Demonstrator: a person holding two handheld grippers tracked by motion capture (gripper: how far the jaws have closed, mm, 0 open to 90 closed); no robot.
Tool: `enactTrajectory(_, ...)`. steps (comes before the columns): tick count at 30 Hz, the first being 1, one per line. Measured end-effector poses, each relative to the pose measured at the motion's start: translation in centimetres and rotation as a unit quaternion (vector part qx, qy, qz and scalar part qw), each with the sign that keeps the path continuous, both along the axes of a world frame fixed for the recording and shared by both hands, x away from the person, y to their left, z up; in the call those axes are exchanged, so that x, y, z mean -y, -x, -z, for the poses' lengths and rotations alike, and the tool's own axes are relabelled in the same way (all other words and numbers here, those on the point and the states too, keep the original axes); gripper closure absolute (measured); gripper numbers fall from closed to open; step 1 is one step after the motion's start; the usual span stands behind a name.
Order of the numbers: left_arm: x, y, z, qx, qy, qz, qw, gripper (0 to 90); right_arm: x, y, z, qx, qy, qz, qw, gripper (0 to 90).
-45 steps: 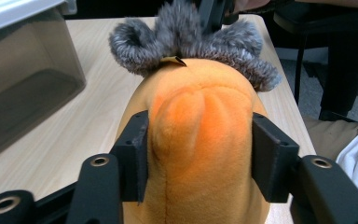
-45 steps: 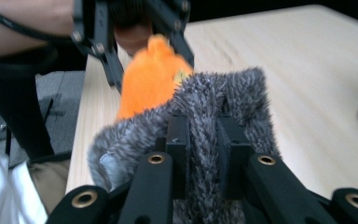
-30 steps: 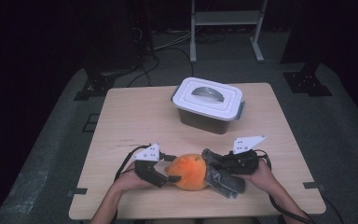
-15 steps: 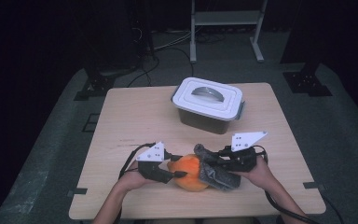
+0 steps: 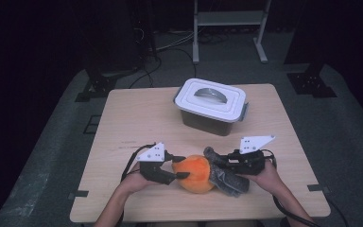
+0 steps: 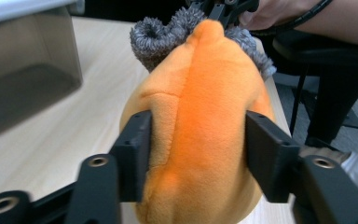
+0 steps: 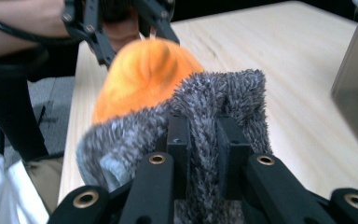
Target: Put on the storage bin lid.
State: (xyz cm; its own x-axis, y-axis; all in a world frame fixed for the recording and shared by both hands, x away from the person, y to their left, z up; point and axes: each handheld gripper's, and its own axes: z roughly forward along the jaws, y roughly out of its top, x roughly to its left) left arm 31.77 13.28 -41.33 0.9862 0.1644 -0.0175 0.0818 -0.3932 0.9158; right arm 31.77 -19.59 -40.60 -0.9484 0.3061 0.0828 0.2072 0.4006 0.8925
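Gripping from both ends, the two tools work on one soft bundle at the near edge of the table (image 5: 123, 123): the left gripper (image 6: 198, 149) has its jaws clamped on the flanks of the orange plush (image 6: 200, 116), the pads denting the fabric, while the right gripper (image 7: 203, 140) pinches a fold of the grey sock (image 7: 214, 107) tight between nearly closed jaws. In the high view the plush (image 5: 196, 172) lies between the left gripper (image 5: 177, 168) and the right gripper (image 5: 217, 165), partly tucked into the sock (image 5: 229, 179), which trails toward the person's right hand (image 5: 264, 177). Farther back stands the lidded box (image 5: 212, 106), well apart from the work. My guess at the risk: the plush is squashy and rounded, so if the two hands pull apart too hard the left pads may slide off its fur, or the thin pinch of sock may slip free, and the plush would drop loose on the wood. A skewed pull could also bunch the sock instead of moving it along the plush. Against the frame a second ago, the left jaws have just been closing, with the plush between them, and now bite it; the right grip on the sock is unchanged, and the bundle sits in nearly the same spot.
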Motion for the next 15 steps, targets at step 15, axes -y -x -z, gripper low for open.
enactTrajectory(15,0.4,0.3,-0.5,0.013,-0.003,-0.010,0.9999,36.7,-2.1,0.5,-2.0,0.034,-0.014,-0.026,0.9990,77.2)
